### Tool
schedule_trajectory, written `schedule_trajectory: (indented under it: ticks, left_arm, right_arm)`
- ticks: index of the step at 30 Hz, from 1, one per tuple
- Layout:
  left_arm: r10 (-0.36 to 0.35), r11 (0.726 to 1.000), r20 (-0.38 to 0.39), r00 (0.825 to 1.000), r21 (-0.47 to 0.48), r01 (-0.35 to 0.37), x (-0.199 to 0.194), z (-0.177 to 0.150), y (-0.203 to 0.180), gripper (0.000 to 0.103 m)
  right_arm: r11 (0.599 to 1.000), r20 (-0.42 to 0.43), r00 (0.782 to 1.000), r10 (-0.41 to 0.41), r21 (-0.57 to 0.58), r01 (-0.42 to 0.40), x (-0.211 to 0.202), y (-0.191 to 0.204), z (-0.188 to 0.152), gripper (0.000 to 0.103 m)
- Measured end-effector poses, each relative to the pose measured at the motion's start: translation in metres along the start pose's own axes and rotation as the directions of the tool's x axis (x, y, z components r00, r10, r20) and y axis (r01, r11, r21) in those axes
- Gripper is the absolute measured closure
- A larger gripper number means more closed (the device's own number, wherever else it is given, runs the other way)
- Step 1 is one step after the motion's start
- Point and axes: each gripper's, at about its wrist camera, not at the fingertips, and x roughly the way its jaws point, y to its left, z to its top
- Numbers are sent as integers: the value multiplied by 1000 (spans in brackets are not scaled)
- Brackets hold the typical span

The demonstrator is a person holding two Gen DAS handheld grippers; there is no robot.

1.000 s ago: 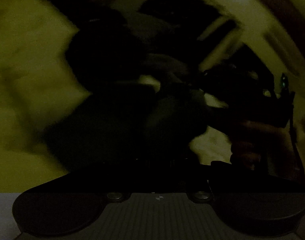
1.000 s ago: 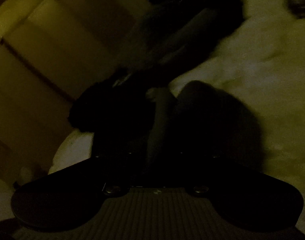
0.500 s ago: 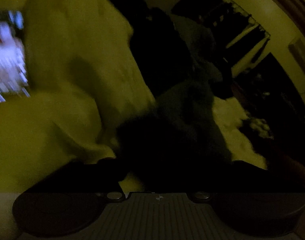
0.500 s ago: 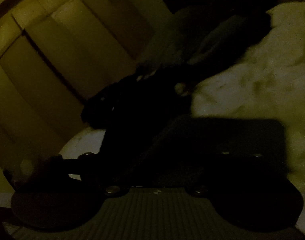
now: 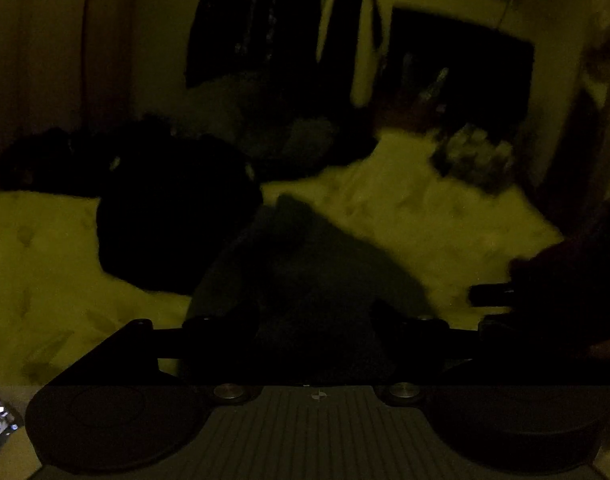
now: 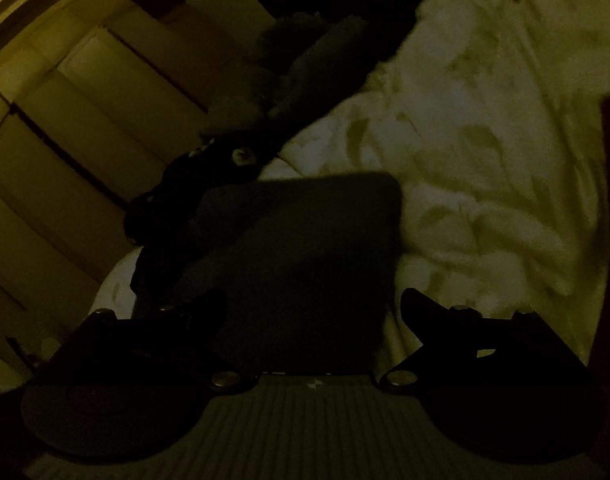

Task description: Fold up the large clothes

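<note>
Tongs [image 6: 313,312] spread wide over folded garment's [image 6: 305,248] near edge.

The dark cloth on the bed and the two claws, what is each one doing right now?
dark cloth: lying on the bed, folded into a squarish shape, not gripped.
black clothes pile: bunched up, unfolded, beside the dark cloth.
bedsheet: pale, wrinkled.
left claw: open, over the dark cloth.
right claw: open, holding nothing.
</note>
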Motion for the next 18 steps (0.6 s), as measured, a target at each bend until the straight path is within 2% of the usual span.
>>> schedule_trajectory:
  ticks: [2,3,4,8,11,16,18]
  left_arm:
    - [-10,1000,-49,999,-17,9,15,-4,1,0]
    - [19,1000,-80,997,-3,-19,24,-8,1,0]
    - [81,997,-107,991,19,-80,34,-14,1,0]
    - [118,992,-125,985,-32,-123,41,-42,21,0]
    - [124,990,-128,984,-50,-131,46,-49,27,0]
    - [123,990,-138,983,-57,-132,43,-44,24,0]
    - [102,991,-131,986,-77,-113,36,-38,26,0]
  right_arm:
    - [999,0,1000,18,28,-18,0,-5,-3,8]
    - [999,2,1000,29,40,-29,2,-6,-4,8]
    - [998,3,999,36,44,-36,1,-8,-6,8]
    - [999,-23,999,45,18,-45,5,-10,-11,8]
    - [999,-64,997,38,14,-38,13,-10,-20,8]
    - [999,-103,994,38,19,-36,20,-10,-30,8]
    - [999,-105,993,45,29,-42,19,-11,-31,8]
